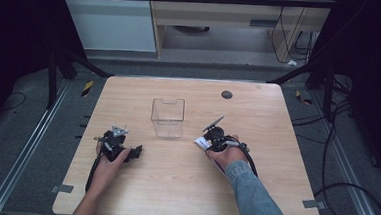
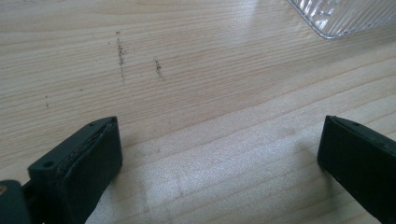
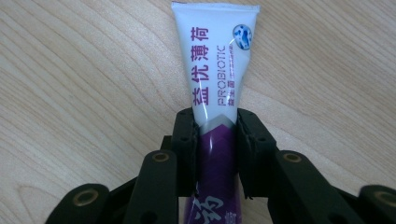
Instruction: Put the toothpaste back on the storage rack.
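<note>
My right hand-held gripper (image 3: pixel 215 140) had its jaws pressed on both sides of a white and purple tube (image 3: pixel 217 79), which lay flat on the worktop (image 1: pixel 174 176) with its crimped end pointing away from me. My left hand-held gripper (image 2: pixel 219 154) rested low over bare wood, jaws wide, nothing between them. A clear plastic box (image 1: pixel 168 117) stood upright between the two, a little farther back, near the tube but apart from it. A small dark disc (image 1: pixel 226 94) sat towards the far edge.
</note>
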Tool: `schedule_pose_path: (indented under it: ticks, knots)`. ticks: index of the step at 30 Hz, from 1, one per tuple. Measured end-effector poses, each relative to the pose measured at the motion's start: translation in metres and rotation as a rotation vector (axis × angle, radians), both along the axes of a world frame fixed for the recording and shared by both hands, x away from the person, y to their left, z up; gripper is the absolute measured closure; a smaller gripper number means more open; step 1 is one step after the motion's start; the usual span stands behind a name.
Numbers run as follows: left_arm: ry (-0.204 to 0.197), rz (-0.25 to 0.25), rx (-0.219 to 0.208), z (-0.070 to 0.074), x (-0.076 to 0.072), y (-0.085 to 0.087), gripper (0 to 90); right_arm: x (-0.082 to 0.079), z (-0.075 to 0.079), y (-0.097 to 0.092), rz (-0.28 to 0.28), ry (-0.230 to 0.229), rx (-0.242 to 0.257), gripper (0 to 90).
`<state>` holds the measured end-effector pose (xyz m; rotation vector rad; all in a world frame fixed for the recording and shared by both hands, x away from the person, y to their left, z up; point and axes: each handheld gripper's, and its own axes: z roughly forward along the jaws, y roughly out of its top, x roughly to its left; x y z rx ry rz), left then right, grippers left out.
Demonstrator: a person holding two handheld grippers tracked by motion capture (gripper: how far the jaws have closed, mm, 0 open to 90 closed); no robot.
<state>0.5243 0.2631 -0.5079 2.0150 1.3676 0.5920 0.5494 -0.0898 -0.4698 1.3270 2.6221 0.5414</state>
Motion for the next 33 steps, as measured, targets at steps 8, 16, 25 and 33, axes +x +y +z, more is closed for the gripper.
schedule_pose_path:
  ticks: [8, 16, 25, 33]
  knots:
    - [-0.001, -0.003, -0.001, 0.000, 0.001, 0.000, 0.0, -0.003, 0.002, 0.001, -0.019, -0.010, 0.001, 75.7]
    - [-0.003, -0.002, -0.004, 0.000, 0.002, 0.000, 0.0, -0.008, 0.004, -0.004, -0.030, -0.017, 0.055, 79.0]
    - [-0.002, -0.002, -0.003, 0.000, 0.002, 0.000, 0.0, -0.007, 0.025, -0.012, -0.032, -0.062, 0.092, 79.3]
    - [-0.002, -0.003, -0.002, 0.000, 0.002, 0.000, 0.0, -0.003, 0.051, -0.023, -0.060, -0.120, 0.134, 79.3]
